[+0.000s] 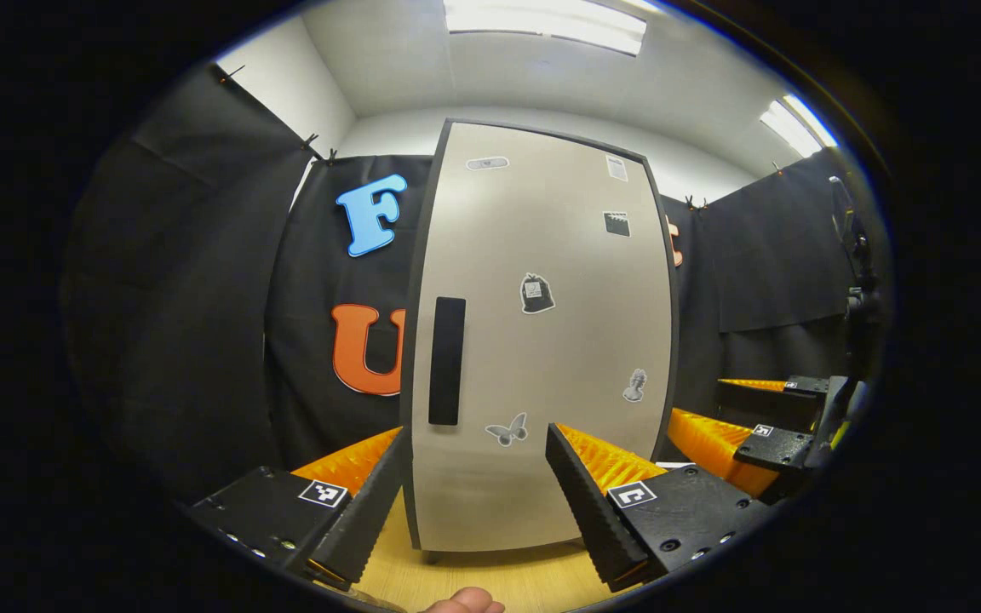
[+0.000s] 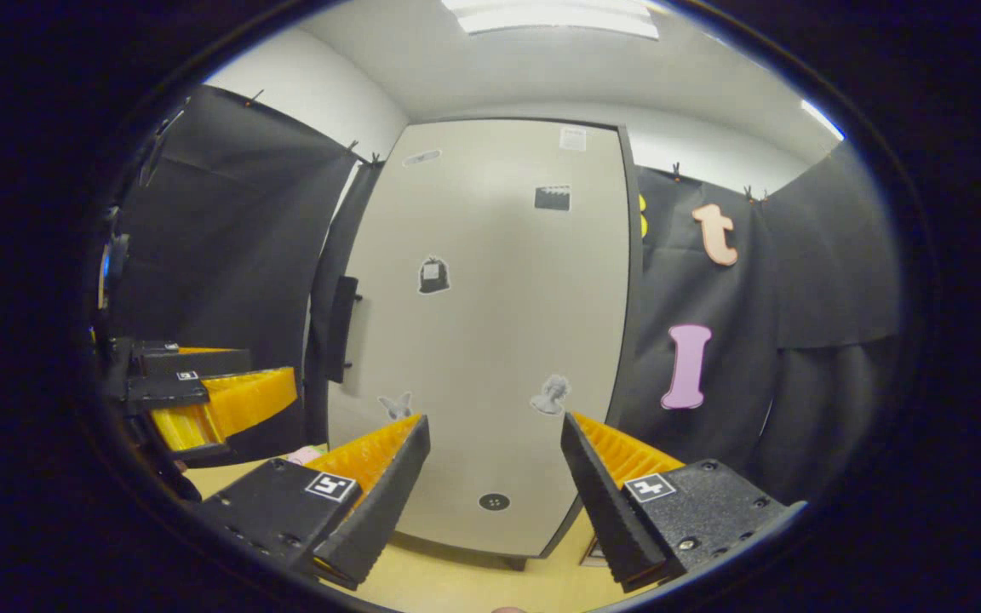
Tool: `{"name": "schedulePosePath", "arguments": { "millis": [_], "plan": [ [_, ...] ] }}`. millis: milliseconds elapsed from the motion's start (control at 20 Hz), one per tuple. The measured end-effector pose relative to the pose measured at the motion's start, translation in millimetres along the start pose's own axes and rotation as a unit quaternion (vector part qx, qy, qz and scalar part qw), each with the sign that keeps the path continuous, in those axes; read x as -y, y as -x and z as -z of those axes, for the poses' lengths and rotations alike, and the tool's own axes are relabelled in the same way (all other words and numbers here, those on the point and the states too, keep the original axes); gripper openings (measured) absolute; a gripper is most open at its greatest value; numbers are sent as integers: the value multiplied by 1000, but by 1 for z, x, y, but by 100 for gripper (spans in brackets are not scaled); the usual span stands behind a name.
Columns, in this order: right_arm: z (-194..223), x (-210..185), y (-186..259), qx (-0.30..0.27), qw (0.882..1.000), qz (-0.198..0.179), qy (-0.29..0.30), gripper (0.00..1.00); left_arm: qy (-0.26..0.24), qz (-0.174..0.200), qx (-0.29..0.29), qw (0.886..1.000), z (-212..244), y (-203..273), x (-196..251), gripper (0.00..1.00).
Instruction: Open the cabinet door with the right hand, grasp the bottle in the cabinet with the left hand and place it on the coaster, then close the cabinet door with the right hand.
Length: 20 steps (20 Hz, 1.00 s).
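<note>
Left gripper view: smooth flat cabinet door [image 1: 542, 340]

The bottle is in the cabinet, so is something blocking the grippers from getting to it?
Yes. The cabinet door is shut, and it stands between both open grippers and whatever is inside. The left gripper faces it head on, and the right gripper does too. The door's handle is at its left edge.
</note>
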State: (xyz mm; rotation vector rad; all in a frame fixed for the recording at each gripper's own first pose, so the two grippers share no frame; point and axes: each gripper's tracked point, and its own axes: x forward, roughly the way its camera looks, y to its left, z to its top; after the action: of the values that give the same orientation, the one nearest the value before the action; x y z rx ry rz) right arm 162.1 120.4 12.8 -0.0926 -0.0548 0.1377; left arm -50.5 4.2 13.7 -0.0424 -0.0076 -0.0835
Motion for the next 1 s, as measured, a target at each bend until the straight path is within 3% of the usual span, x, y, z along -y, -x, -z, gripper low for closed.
{"name": "schedulePosePath", "arguments": {
  "millis": [250, 1000],
  "plan": [
    [1, 7, 1, 0, 1000, 10, 0, 99, -23, -30, -6, 999, 10, -2, -12, 95],
    [8, 12, 17, -18, 1000, 9, -23, 99, -24, -29, -5, 999, 8, 15, -11, 95]
  ]
}}
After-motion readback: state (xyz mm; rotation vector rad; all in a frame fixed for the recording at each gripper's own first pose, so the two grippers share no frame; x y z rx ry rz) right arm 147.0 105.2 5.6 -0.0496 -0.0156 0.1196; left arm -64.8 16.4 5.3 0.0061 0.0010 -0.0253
